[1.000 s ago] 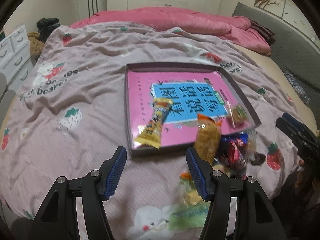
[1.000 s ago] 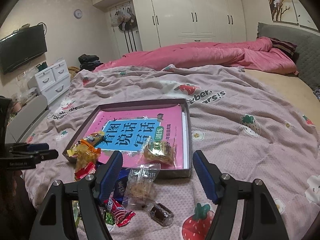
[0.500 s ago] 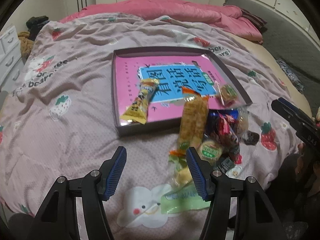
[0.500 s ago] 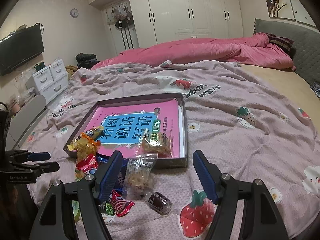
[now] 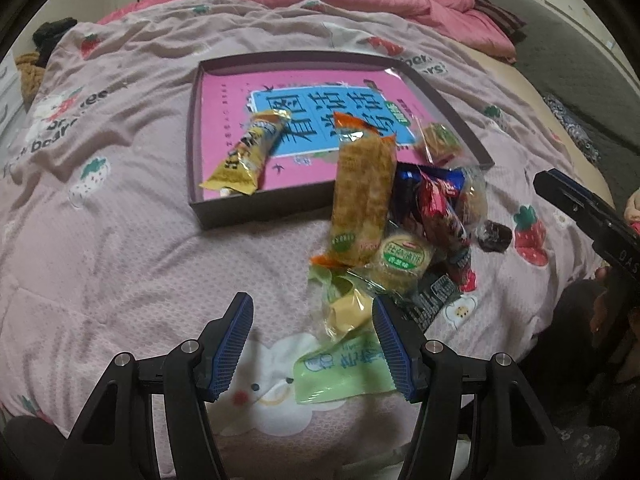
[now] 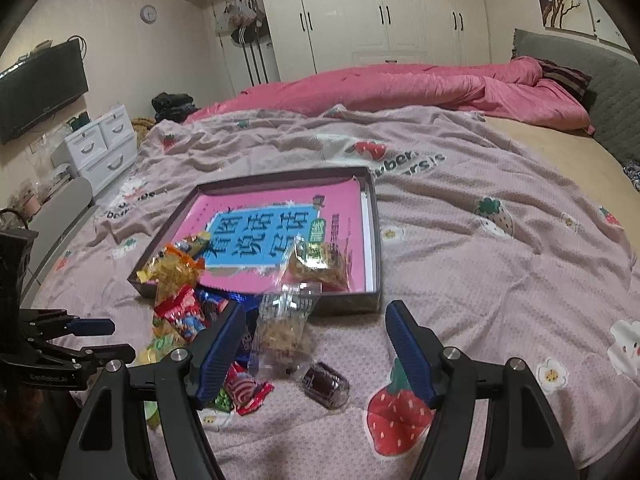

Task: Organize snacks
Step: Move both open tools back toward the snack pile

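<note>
The person is holding both grippers low over the bed, facing a shallow dark tray (image 5: 256,210) that is serving as the collecting place for the snacks. The tray is lying on the strawberry-print blanket (image 5: 120,240) with a pink book (image 5: 224,120) lining its floor. A yellow snack bar (image 5: 250,152) and a small clear packet (image 5: 438,140) are already lying inside it, so the sorting is judged to be partly done.

Most of the snacks are sitting in a loose pile (image 5: 404,240) just outside the tray's near corner, touching one another; a long orange cracker pack (image 5: 362,196) is leaning across the rim, half in and half out. A dark wrapped sweet (image 6: 326,384) is lying apart from the heap.

The left gripper (image 5: 312,344) is hovering with its jaws spread wide and nothing between them, apparently lining up on the green-and-yellow packets (image 5: 344,336) at the pile's near edge, though blur is making the target uncertain. The right gripper (image 6: 316,350) is likewise gaping and empty, positioned just beside a clear biscuit packet (image 6: 284,324).
</note>
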`<state>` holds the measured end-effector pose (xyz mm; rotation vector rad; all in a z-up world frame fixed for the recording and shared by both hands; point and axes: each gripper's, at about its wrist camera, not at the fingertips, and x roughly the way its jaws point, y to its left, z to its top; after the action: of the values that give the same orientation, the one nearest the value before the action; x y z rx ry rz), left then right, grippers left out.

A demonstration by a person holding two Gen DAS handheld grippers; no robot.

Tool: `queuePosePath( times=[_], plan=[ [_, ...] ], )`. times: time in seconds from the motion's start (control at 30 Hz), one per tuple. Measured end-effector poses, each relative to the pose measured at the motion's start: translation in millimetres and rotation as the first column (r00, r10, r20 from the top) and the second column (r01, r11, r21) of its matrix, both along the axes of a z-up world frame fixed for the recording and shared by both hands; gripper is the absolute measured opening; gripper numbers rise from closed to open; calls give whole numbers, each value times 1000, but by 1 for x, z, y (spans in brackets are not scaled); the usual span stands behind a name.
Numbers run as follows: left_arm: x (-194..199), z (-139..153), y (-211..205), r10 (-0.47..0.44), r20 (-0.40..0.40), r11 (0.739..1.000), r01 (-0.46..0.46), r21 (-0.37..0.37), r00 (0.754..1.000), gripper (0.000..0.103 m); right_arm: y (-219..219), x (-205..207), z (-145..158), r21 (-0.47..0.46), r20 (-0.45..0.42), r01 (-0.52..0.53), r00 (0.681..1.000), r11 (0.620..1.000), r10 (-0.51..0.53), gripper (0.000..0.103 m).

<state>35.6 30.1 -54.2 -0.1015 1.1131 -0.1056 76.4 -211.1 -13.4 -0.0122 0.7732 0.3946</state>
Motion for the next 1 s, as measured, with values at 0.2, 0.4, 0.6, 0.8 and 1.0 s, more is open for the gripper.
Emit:
queuePosePath(
  times=[0.2,0.4,0.6,0.8,1.0],
  plan=[
    [0,-6,-4,-11,-19,1000,11,-7,1000,64,1,1,-15,-33,-77,-3,997,999,1,72],
    [2,-11,-12,-29,-32,1000,29,-7,999,64,7,2,-27,-73,-120,-21,993,997,13,72],
    [7,-19,-18,-32,-46,999,32,3,998,64,12,3,-38,-109,-159,-38,987,993,20,72],
    [12,-25,-23,-24,-50,1000,25,13,998,64,11,6,-42,-118,-178,-28,984,993,7,72],
    [15,-35,-16,4,-79,1000,-5,-20,997,65,9,12,-50,-118,-212,-15,977,993,-11,72]
  ],
)
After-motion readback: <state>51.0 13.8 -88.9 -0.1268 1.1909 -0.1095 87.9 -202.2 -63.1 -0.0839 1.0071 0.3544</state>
